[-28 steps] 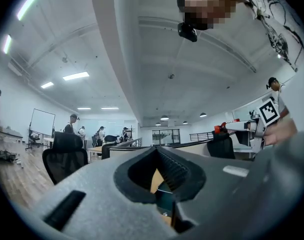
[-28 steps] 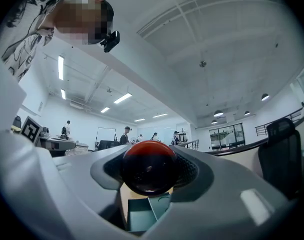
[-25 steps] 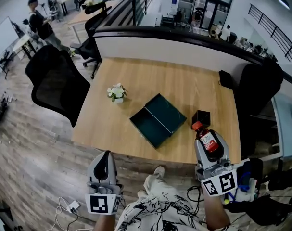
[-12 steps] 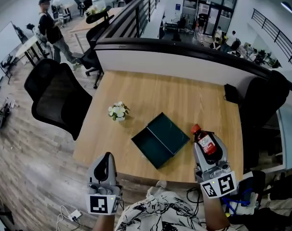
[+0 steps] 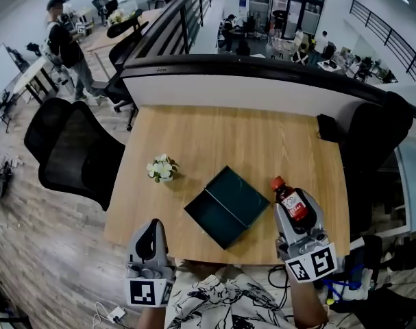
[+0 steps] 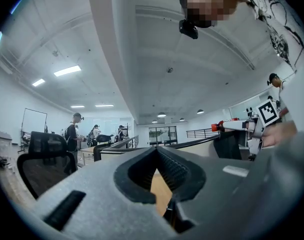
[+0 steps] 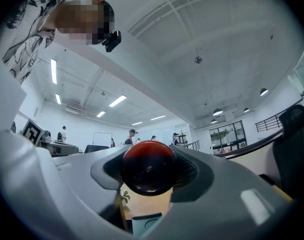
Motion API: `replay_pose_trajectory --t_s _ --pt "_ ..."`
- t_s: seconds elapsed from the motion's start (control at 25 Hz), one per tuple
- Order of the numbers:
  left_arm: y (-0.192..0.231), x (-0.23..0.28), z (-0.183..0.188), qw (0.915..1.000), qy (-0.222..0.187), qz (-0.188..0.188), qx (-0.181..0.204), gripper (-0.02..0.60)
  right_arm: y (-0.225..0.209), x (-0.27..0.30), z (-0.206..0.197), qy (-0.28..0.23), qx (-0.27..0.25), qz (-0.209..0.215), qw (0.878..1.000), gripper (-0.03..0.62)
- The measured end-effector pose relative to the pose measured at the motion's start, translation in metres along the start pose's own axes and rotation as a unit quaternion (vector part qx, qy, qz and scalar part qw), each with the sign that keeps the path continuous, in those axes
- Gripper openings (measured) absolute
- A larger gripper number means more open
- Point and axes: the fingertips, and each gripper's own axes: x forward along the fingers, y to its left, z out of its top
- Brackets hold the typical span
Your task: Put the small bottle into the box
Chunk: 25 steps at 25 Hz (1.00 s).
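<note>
The small bottle [image 5: 288,197], dark with a red cap and a red label, lies gripped in my right gripper [image 5: 297,214], cap pointing away from me. It hangs over the table's front right part, just right of the open dark green box [image 5: 227,206]. In the right gripper view the red cap [image 7: 148,165] fills the gap in the right gripper [image 7: 149,170], with the box's edge low behind it. My left gripper [image 5: 147,242] hovers at the table's front edge, left of the box. In its own view the left gripper [image 6: 157,170] is shut and holds nothing.
The wooden table [image 5: 214,136] bears a small pot of white flowers [image 5: 160,168] left of the box and a black object [image 5: 325,127] at its far right. Black office chairs stand at the left [image 5: 70,149] and right [image 5: 375,132]. A partition [image 5: 228,81] backs the table.
Both grippers have come forward over the table's front edge. The bottle now sits beside the box and covers a small black cube that showed there a second ago.
</note>
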Motion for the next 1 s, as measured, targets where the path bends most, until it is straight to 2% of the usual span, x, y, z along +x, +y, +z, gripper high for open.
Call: replay_pose_trajectory --t_s 0.2,0.4,0.52,0.76,1.0 --pt "0.009 0.03 0.005 0.9987 -0.004 -0.05 -0.003 0.002 0.003 0.008 -0.003 -0.003 -0.005 -0.037 0.999 0.23" --pt "0.019 0.053 0.008 0.9938 -0.009 -0.11 0.016 0.002 0.009 0.01 -0.004 -0.001 -0.004 -0.079 0.997 0.23" --pt "0.021 0.062 0.004 0.9913 -0.007 -0.131 0.012 0.002 0.015 0.01 -0.007 0.005 -0.008 -0.09 0.996 0.23" --pt "0.023 0.073 -0.008 0.9889 0.003 -0.149 -0.006 0.002 0.025 0.021 -0.037 0.047 -0.016 -0.077 0.996 0.23" --pt "0.029 0.075 -0.032 0.9892 0.043 -0.139 -0.015 0.002 0.045 0.036 -0.127 0.143 0.001 -0.038 0.989 0.23"
